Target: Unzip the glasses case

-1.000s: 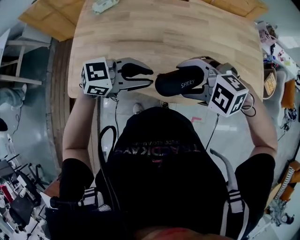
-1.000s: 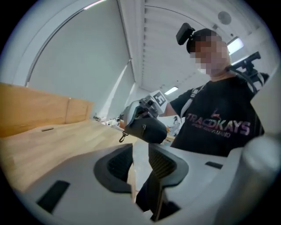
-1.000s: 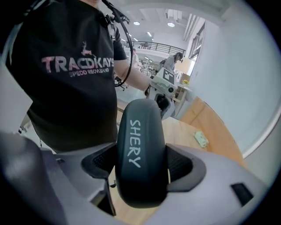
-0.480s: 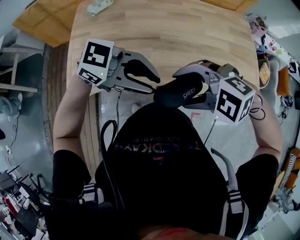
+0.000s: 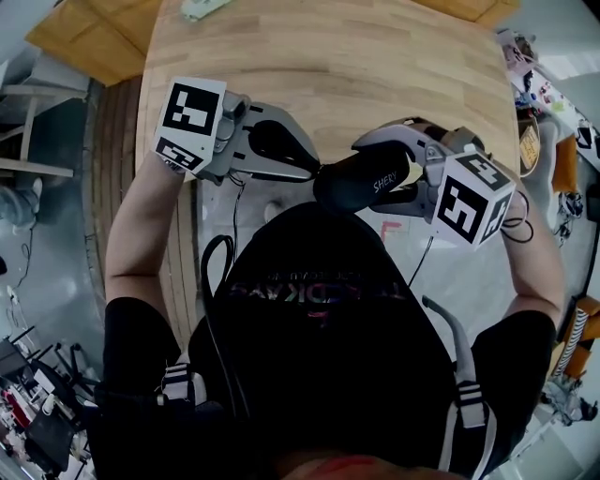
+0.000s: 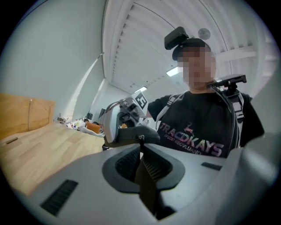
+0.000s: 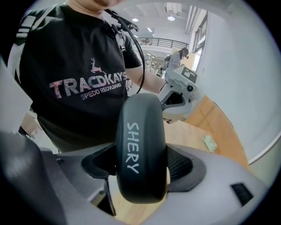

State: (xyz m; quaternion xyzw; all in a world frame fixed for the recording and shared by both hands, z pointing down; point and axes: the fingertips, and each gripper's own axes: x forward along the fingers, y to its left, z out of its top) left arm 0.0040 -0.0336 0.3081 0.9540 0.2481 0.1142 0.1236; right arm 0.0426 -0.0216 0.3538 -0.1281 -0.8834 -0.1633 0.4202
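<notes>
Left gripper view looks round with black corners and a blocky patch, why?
Left gripper view: a wide-angle lens bends everything into a circle, leaving dark corners; the blocky patch was added afterwards to hide a face. Right gripper view: same round bending, yet the glasses case is sharp. Head view: the table edges bow too.

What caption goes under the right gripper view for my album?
The right tongs grip a black glasses case marked SHERY, in front of a person's dark T-shirt.

Free room over the wooden table [image 5: 375,66] ahead, only a small pale object [image 5: 204,7], maybe a toy, at its far edge; torso [image 5: 328,309] close behind the glasses case [image 5: 361,183].
</notes>
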